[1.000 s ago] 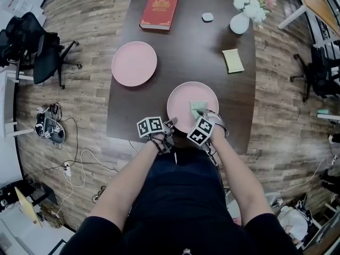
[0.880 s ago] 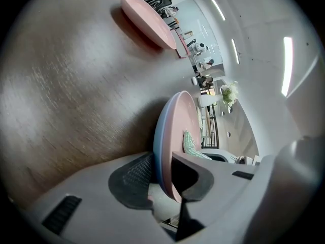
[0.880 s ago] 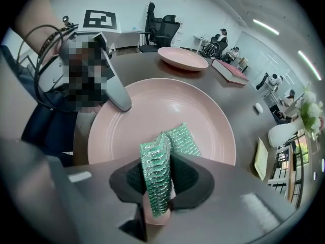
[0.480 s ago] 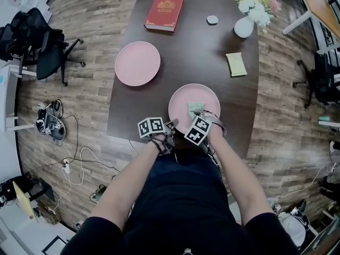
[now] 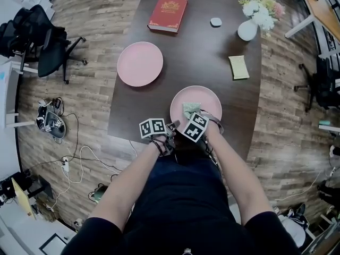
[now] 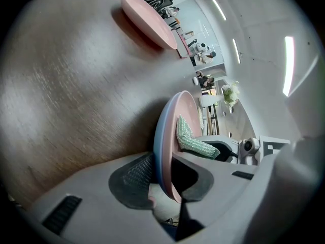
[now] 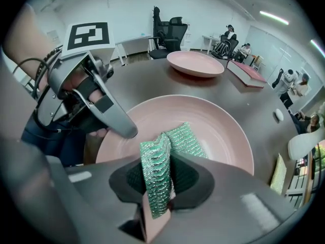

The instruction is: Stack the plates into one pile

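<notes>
Two pink plates lie apart on the dark table. The near plate (image 5: 204, 97) is by the front edge and the far plate (image 5: 140, 63) sits further back to the left. My left gripper (image 5: 170, 128) is shut on the near plate's left front rim (image 6: 170, 136), one jaw under it and one over. My right gripper (image 5: 189, 113) points steeply down over that plate (image 7: 213, 131), shut on a green scouring sponge (image 7: 158, 172) whose free end rests in the plate. The far plate (image 7: 195, 62) is also in the right gripper view, behind the near one.
A red book (image 5: 168, 12), a small white object (image 5: 215, 22) and a white vase of flowers (image 5: 248, 29) stand at the table's far end. A yellow-green pad (image 5: 238, 67) lies at the right. An office chair (image 5: 40, 39) stands on the floor at the left.
My right gripper has slid the green sponge a little leftward across the near plate. My left gripper stays clamped on the rim.
</notes>
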Demonstrator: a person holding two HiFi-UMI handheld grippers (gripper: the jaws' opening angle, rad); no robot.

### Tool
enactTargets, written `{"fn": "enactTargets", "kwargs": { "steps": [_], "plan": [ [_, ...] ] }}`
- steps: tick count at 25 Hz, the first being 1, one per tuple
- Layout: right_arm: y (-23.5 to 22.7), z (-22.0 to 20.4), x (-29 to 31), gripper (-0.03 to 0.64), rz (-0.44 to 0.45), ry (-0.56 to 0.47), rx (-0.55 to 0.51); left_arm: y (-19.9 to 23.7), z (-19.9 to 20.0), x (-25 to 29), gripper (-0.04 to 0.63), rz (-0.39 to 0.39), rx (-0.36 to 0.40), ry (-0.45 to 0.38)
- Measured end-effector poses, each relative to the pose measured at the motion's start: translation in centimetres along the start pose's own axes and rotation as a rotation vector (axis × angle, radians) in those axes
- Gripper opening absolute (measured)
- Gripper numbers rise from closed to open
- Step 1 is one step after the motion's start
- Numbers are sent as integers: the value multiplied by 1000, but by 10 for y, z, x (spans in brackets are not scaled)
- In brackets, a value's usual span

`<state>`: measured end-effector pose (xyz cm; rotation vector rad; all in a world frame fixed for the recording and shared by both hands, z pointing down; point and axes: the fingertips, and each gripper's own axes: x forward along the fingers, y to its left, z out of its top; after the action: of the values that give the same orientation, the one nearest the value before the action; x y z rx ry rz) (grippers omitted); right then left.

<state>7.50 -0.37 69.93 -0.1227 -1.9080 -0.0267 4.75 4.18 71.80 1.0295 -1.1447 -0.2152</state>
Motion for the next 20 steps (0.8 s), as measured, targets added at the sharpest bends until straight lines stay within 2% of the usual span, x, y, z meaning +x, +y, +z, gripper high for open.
{"fn": "enactTargets", "kwargs": {
  "steps": [11,20],
  "plan": [
    [12,33,5,84,112,-61,40,1,0,0,72,11,0,10],
    [18,53,1,84,215,-144,164,1,1,-2,69,26,11,22]
  ]
}}
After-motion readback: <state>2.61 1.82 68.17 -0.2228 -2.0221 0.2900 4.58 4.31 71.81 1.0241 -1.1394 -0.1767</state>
